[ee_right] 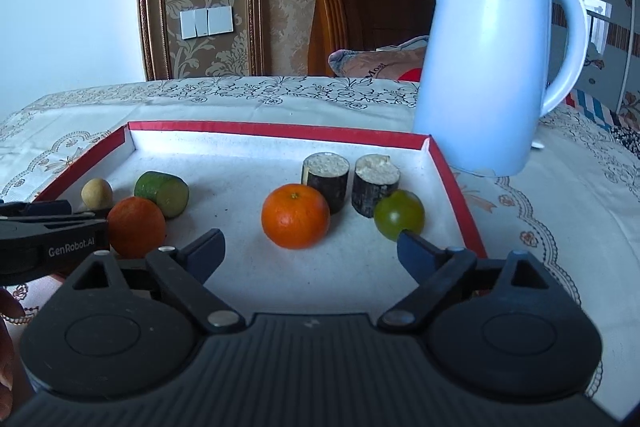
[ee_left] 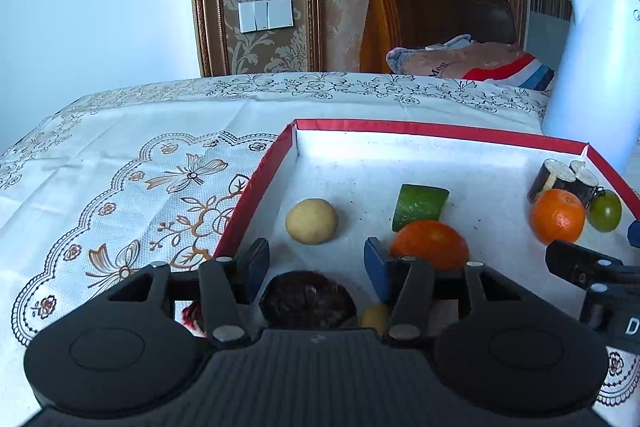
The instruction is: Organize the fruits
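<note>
Red-rimmed tray (ee_right: 456, 183) with white lining on a lace-patterned tablecloth (ee_left: 120, 147), holding all the produce in sight. Toward its left end: a pale round potato-like piece (ee_left: 312, 221), a green cucumber chunk (ee_left: 420, 207) just beside it, and an orange (ee_left: 430, 245) in front of the cucumber chunk, touching or nearly so. Toward the right end: a second orange (ee_right: 295, 217), two dark cylindrical cut pieces with pale tops (ee_right: 326, 179) standing upright side by side just behind it, and a green tomato (ee_right: 399, 214) against the right-hand cylinder. Nearest the left camera, a dark brown hairy fruit (ee_left: 308, 301) and a small yellow piece (ee_left: 376, 317) low between the fingers, largely hidden. Left gripper (ee_left: 316, 269) with jaws apart, holding nothing, above the brown fruit. Right gripper (ee_right: 310, 251) spread wide and empty, in front of the second orange. White kettle (ee_right: 492, 67) upright on the cloth just outside the tray's far right corner.
</note>
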Motion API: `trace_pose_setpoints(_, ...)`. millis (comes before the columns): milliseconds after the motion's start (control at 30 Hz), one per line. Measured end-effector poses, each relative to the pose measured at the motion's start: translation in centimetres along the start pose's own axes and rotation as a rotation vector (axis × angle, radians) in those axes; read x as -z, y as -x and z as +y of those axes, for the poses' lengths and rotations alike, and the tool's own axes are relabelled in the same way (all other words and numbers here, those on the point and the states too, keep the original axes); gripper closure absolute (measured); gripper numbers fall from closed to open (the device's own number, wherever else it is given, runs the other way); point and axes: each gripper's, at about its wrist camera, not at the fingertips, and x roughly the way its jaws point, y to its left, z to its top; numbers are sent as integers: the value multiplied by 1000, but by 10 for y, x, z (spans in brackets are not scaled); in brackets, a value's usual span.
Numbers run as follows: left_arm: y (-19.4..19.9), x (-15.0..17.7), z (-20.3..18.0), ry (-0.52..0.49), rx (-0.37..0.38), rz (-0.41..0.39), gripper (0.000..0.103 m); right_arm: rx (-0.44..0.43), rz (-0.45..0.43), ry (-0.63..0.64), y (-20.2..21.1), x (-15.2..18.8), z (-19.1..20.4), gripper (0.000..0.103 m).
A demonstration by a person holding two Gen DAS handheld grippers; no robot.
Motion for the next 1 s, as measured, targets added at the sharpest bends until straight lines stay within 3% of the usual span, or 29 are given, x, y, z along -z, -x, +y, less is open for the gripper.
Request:
trace_pose_setpoints(433,51,16,7,5,-14,-77,41,-75,-44,-64,47,18,-14,4)
trace_pose_setpoints(500,57,20,7,3,-12,-68,35,-93,-45,-74,53,21,-17,4)
trace_pose_setpoints(667,77,29,7,-2,-20,-113,35,-116,-57,-77,67,31,-19,4)
trace_pose_setpoints(800,85,34,5,-10,12,-104,35,-108,-96,-65,78,35,-20,3)
trace_pose_setpoints(1000,90,39,2,-28,25,-100,35,-107,-87,-51,77,36,-16,2)
